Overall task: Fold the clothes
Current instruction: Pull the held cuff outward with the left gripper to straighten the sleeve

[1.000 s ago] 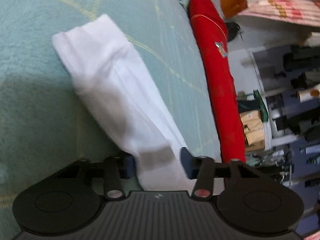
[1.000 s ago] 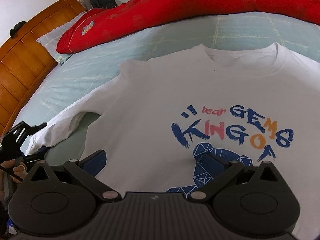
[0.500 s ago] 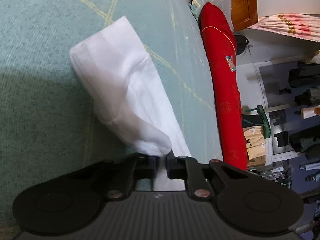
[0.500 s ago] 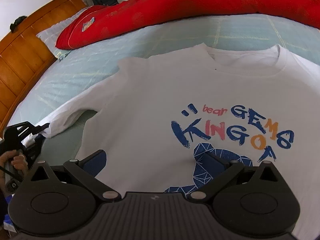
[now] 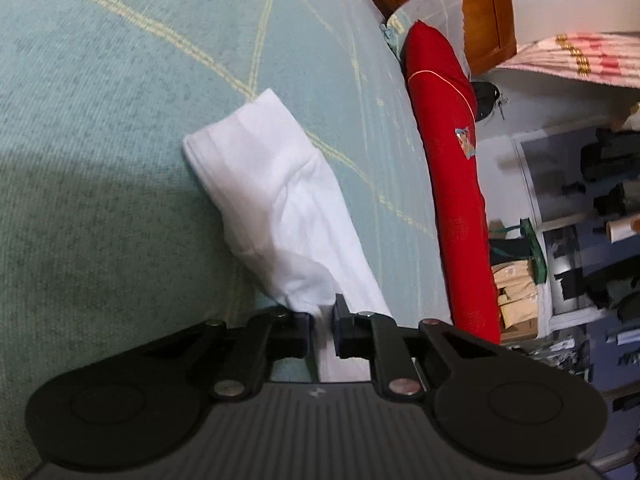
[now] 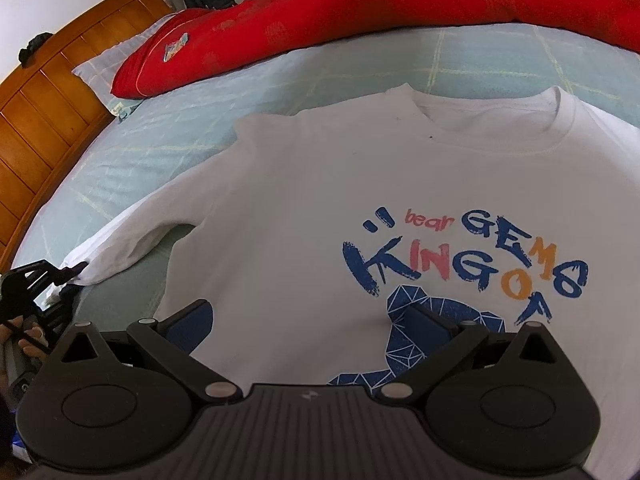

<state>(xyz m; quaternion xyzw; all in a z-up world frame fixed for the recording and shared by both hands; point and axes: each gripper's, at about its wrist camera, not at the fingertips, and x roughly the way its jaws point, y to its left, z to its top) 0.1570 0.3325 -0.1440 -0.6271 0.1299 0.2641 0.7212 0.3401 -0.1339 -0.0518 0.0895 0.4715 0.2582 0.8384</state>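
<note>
A white long-sleeved shirt (image 6: 304, 208) with a blue, pink and orange print lies face up on the teal bed cover (image 6: 168, 140). Its left sleeve (image 5: 280, 200) stretches away from me in the left wrist view, creased near my fingers. My left gripper (image 5: 322, 320) is shut on the sleeve's near edge, with white cloth pinched between the pads. In the right wrist view that same left gripper (image 6: 60, 276) shows at the far left, at the sleeve's end. My right gripper (image 6: 310, 320) hovers open over the shirt's lower front, nothing between its fingers.
A long red bolster (image 6: 360, 12) lies along the bed's far side, with a pale pillow (image 6: 120, 64) and a wooden headboard (image 6: 52, 92) to the left. A hand (image 6: 24, 332) holds the left tool. Shelves and boxes (image 5: 516, 288) stand beyond the bed.
My left gripper's jaws went from apart around the sleeve to shut on it. The sleeve has bunched and sits farther away in the left wrist view. The right gripper stayed put.
</note>
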